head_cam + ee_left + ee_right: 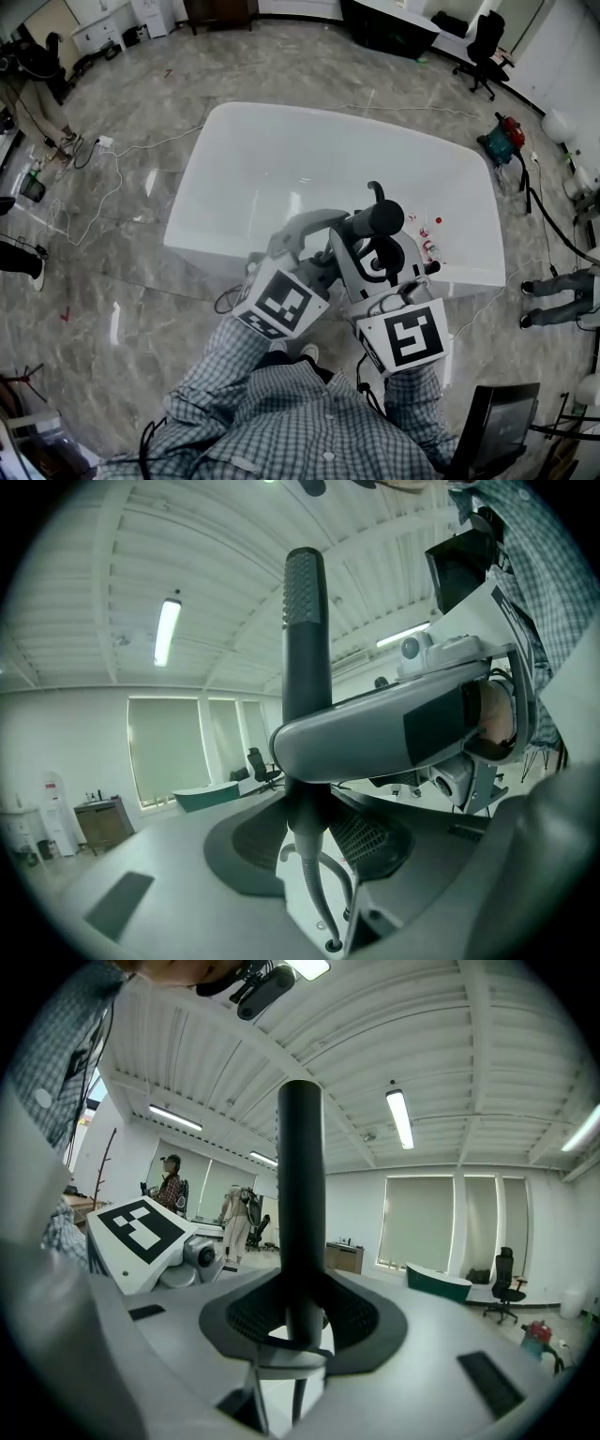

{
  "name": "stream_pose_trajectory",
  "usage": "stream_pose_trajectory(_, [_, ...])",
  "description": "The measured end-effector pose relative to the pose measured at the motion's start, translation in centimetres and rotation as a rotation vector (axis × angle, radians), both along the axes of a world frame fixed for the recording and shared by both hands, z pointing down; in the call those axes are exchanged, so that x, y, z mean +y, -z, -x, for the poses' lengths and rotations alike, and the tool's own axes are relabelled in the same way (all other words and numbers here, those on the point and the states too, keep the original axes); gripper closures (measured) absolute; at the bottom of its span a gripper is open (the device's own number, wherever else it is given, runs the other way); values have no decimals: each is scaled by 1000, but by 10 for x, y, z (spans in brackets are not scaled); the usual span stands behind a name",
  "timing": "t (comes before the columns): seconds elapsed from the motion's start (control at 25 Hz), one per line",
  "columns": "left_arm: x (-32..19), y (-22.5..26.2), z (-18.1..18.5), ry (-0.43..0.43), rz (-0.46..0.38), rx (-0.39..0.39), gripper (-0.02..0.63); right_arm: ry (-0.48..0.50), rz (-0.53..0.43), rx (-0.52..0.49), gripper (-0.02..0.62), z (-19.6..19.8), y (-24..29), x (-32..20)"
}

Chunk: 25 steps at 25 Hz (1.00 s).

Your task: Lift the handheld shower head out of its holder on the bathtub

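The shower head [380, 219] is a dark round handle held up over the near right corner of the white bathtub [281, 159]. My left gripper [349, 227] reaches it from the left and my right gripper [380, 251] from below; both are shut on it. In the left gripper view the handle [302, 621] stands upright between the pads of the left gripper [305, 827], and its grey hose [314, 892] runs down to a hole in the tub deck. The right gripper [300, 1321] clamps the same handle [300, 1204]. The holder is hidden.
Small red and white bottles [427, 234] sit on the tub's right rim. Cables [94, 187] trail over the marble floor at left. A red and green machine [502, 136], an office chair [487, 42] and other people's legs [553, 291] are around the tub.
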State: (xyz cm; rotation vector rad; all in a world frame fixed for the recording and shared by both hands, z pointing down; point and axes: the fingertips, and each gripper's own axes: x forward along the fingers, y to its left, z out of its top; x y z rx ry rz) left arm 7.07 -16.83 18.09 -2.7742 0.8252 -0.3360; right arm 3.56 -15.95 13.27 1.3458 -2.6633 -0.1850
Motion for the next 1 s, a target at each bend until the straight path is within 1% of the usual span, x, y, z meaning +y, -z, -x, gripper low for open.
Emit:
stream_pose_trajectory(0.2, [6, 20, -2, -7, -25, 5, 479, 3, -36, 3, 460, -1, 19, 7])
stream_pose_trajectory(0.4, [9, 33, -6, -6, -62, -27, 479, 7, -75, -16, 460, -5, 35, 10])
stream_pose_trajectory(0.56, [10, 37, -9, -14, -76, -34, 479, 16, -84, -37, 460, -9, 40, 11])
stream_pose_trajectory(0.88, [10, 42, -8, -24, -93, -49, 479, 34, -106, -44, 460, -7, 46, 10])
stream_pose_trajectory(1.0, [9, 42, -12, -20, -97, -51, 479, 47, -130, -48, 460, -9, 49, 9])
